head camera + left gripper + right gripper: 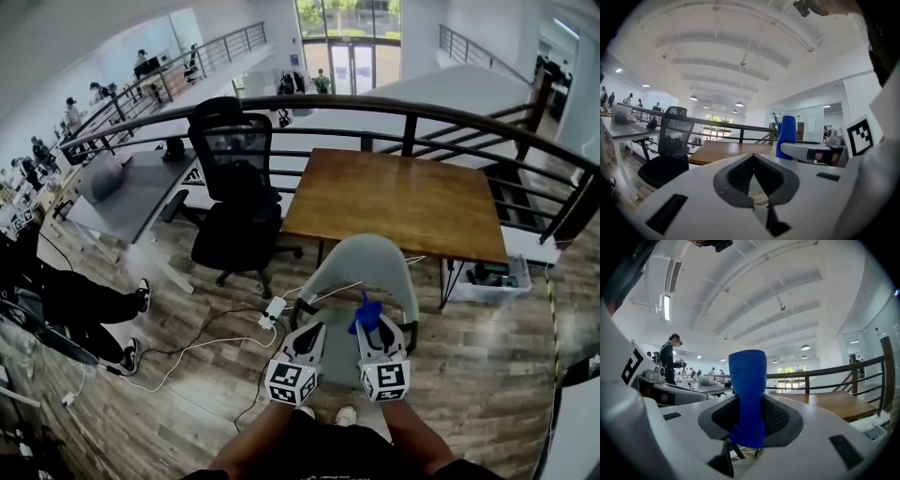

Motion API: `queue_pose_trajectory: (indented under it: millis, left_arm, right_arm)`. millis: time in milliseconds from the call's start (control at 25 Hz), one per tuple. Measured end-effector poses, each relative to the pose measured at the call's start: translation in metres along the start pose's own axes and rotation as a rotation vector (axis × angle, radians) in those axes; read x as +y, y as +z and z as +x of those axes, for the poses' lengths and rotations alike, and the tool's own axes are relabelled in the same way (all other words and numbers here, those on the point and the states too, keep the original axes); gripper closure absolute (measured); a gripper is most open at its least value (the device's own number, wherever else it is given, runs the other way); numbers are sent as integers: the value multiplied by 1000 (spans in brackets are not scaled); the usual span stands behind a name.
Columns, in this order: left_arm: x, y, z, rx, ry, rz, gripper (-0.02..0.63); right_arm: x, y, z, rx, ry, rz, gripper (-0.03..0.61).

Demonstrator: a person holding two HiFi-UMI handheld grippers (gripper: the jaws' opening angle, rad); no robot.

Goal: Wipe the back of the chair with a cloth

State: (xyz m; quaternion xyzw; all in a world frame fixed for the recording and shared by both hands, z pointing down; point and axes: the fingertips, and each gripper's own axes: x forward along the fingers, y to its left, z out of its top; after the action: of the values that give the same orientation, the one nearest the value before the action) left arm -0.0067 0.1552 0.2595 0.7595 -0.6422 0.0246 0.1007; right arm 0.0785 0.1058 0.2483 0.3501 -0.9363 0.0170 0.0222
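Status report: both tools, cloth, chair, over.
Left tool shut, empty. Right tool shut on blue cloth. Grey chair back directly ahead; contact unclear. Nothing in the way.

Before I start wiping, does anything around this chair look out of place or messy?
Nothing spilled or damaged. A white power strip lies loose on the wood floor left of the grey chair, its cables trailing across the boards, a likely trip hazard. The blue cloth sits clamped in the right tongs.

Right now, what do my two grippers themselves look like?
Both the left gripper and right gripper are white moulded shells with grey-rimmed V-shaped mouths and black ribbed pads. Each carries a cube of black-and-white square markers at the rear.
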Motion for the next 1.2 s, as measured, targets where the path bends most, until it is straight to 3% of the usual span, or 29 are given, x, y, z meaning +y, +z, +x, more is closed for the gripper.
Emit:
queue_pose_trajectory:
  millis: [320, 1000, 1200]
  left_arm:
    - [29, 11, 26, 3, -36, 12, 612]
    - [137, 36, 75, -11, -140, -17, 611]
    - [149, 39, 85, -15, -176, -18, 611]
  right_arm:
    - [-2, 3, 43, -2, -16, -7, 443]
    - [14, -6, 150, 64, -136, -7, 443]
    - [18, -12, 166, 78, -173, -9, 443]
